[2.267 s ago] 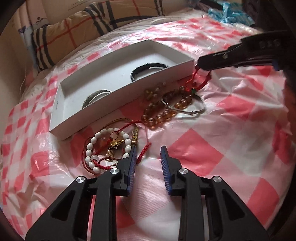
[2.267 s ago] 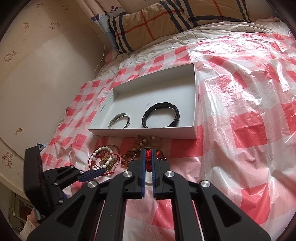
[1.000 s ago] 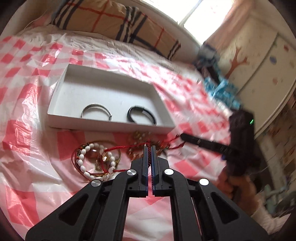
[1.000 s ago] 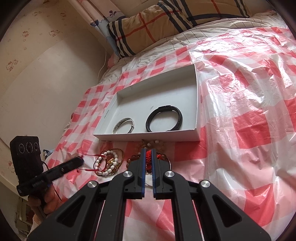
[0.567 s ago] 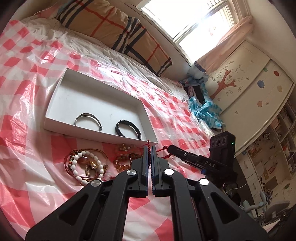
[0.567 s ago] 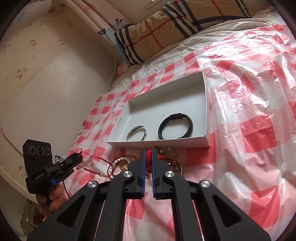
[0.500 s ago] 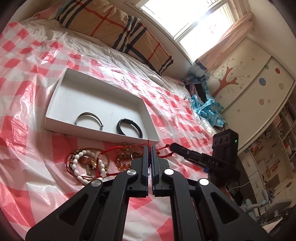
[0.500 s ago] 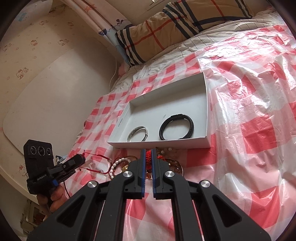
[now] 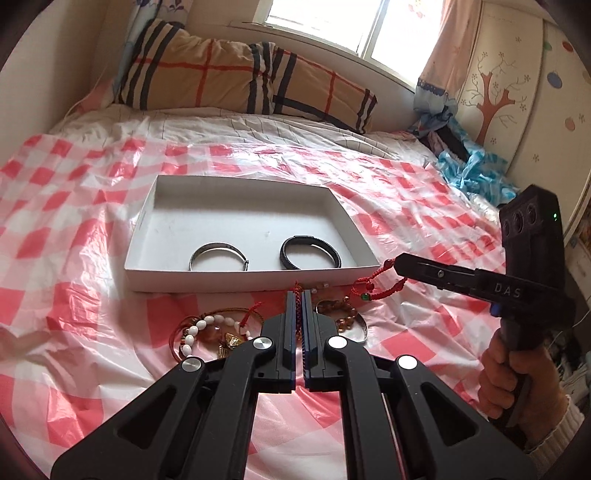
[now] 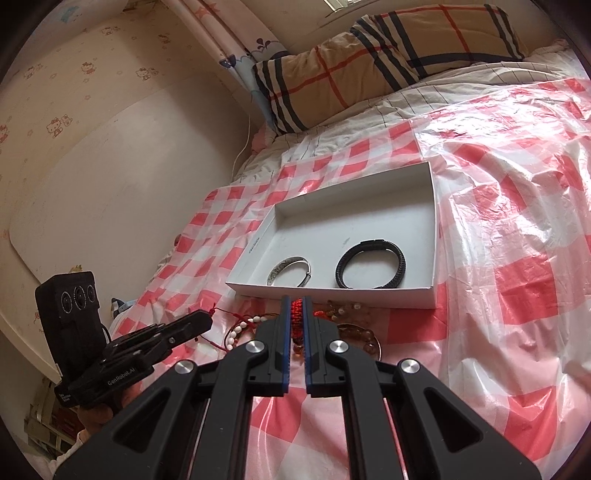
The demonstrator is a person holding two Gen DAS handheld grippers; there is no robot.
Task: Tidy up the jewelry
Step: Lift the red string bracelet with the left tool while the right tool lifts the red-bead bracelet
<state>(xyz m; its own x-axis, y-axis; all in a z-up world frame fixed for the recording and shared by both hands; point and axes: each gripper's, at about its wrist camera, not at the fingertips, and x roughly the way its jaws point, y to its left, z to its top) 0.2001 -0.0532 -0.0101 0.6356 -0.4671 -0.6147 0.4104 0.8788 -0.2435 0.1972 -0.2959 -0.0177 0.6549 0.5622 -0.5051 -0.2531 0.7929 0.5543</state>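
i am looking over a bed point(image 9: 258, 129) covered with a glossy red-and-white checked plastic sheet point(image 9: 406, 192), a tan plaid pillow point(image 9: 229, 77) at its head under a bright window point(image 9: 317, 22). on the sheet sits a shallow white cardboard box point(image 9: 147, 210), and inside it a silver metal bangle point(image 9: 218, 255) lies to the left of a black braided bracelet point(image 9: 309, 251), the two apart from each other near the front wall. just in front of the box is a loose heap of jewelry: a white bead bracelet with red cord and gold charms point(image 9: 199, 332) on the left, an amber bead bracelet point(image 9: 341, 314) on the right, with a silver ring shape partly under it. my left tool point(image 9: 298, 295) is closed on a thin red woven cord point(image 9: 373, 284), which shows between its blue pads and runs across to my right tool point(image 9: 400, 264), whose tips are closed on the other end beside the box's front right corner; a small green bead hangs on the slack between them. from the right wrist view the right tool point(image 10: 295, 306) has thick red braid pinched between its pads, and the left tool point(image 10: 205, 319) holds a fine red thread at its tip, off to the left of the heap. a hand point(image 9: 513, 373) with a pale knitted cuff grips the right handle.
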